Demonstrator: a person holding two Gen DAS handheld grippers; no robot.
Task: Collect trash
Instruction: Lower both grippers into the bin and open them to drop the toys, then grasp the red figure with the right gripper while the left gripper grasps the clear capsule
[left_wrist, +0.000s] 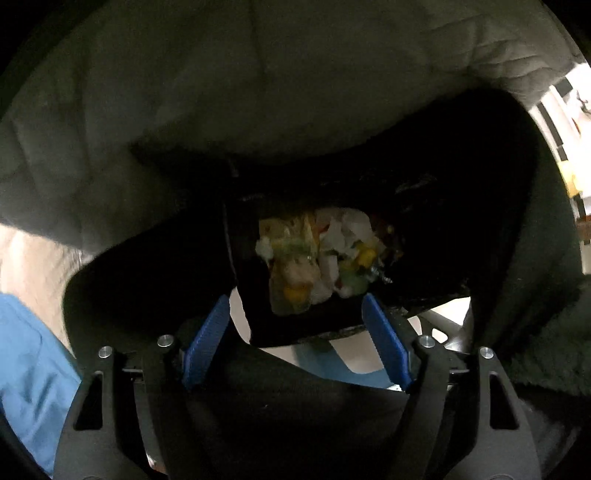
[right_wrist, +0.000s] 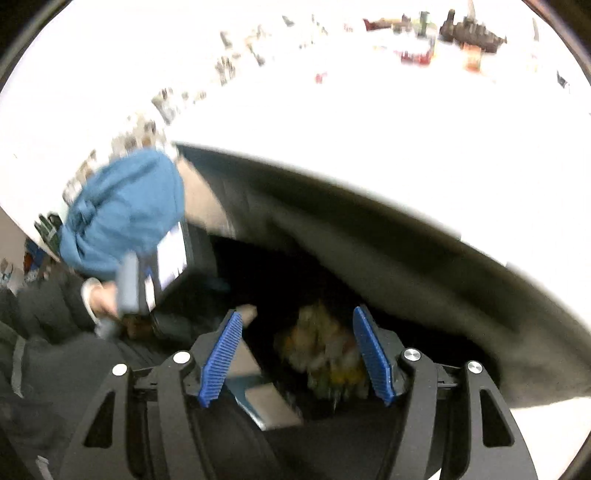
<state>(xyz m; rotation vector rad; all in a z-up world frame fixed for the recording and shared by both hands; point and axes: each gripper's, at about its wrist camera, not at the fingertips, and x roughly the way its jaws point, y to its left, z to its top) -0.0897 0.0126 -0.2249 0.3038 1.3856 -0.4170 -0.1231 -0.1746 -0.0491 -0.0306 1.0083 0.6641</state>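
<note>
I look straight down into a black trash bag. At its bottom lies a heap of mixed trash: white paper scraps and clear wrappers with yellow and green bits. My left gripper hangs over the bag's near edge, its blue pads wide apart and pressing on nothing. My right gripper points down into the same dark opening over the blurred trash. It stands open with nothing between its fingers. A hand at the left holds the other tool's handle.
Grey fabric arches over the bag's far side and also shows as a grey fabric band. Blue cloth is bunched at the left. A bright white table beyond carries several small items along its far edge. Pale floor shows under the bag.
</note>
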